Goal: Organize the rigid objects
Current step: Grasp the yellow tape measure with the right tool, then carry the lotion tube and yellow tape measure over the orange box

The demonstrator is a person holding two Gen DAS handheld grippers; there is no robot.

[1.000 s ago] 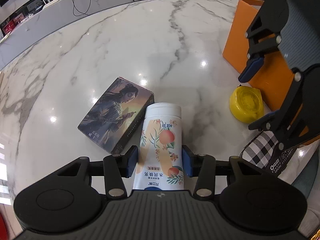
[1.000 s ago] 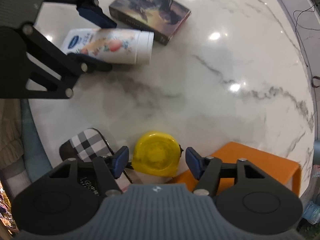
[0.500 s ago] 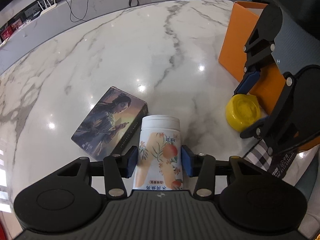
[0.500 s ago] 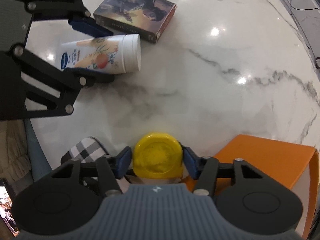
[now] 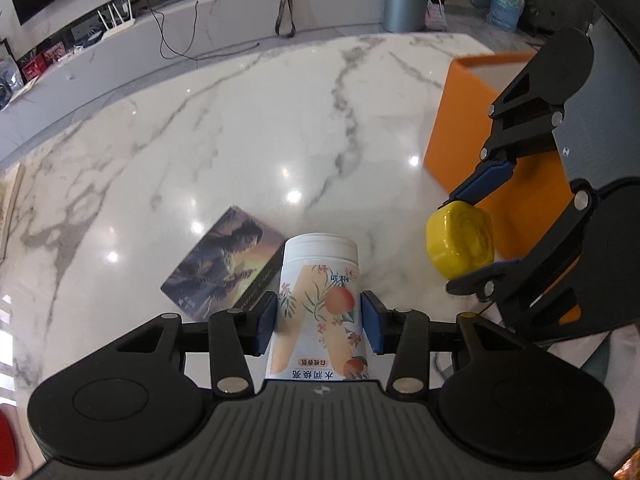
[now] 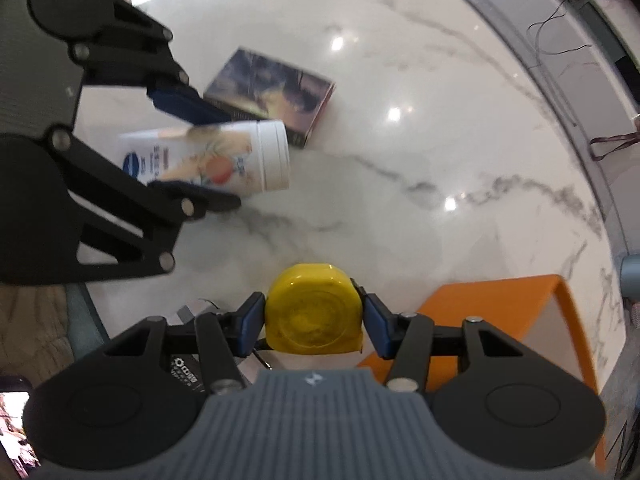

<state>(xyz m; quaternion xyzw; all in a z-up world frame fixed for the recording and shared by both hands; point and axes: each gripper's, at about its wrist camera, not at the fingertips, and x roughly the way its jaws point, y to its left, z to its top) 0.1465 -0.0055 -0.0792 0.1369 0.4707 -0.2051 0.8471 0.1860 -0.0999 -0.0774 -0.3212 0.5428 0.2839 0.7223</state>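
**While both loads hang clear of the desk, slips threaten**

Left gripper fingers clamp the white bottle; right gripper fingers pinch the yellow tape measure beside the orange box. Smooth, rounded surfaces might twist free mid-carry.

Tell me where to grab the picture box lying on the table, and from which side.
Grip the picture box across its two long side faces, coming straight down from above. It lies flat on the marble table, so only its thin sides give parallel surfaces; the bottle hangs close beside one edge.
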